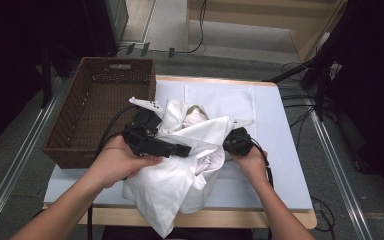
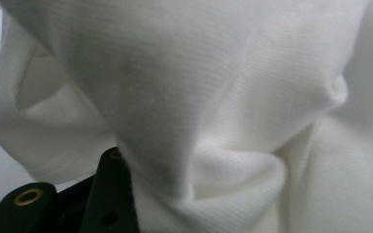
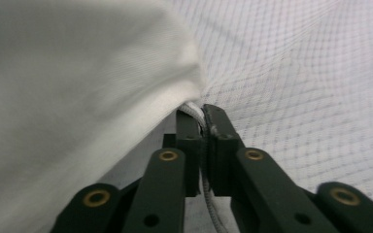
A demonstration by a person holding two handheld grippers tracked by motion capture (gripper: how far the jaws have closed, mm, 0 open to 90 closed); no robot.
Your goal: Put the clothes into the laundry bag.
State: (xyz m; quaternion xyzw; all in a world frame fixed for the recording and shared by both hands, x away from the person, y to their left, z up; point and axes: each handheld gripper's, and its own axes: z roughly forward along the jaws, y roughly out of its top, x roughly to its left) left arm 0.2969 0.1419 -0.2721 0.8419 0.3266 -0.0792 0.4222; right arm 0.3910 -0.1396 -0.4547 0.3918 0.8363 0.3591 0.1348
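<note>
Your white garment [image 1: 180, 175] lies bunched at the near table [image 1: 285, 165] edge beside the wicker basket [image 1: 97, 107], its long axis running from basket side toward you. Your right gripper [image 3: 203, 114] fingers pinch its hem; your left gripper [image 1: 182, 149] presses into folds, its grip unclear.

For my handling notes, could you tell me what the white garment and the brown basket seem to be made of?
White garment: looks like soft knit cotton, matte; fine ribbed lines and limp folds show in the left gripper view, though the fibre is a guess.
Brown basket: looks like woven wicker or rattan, dull brown; its walls show a plaited weave with small gaps.
</note>
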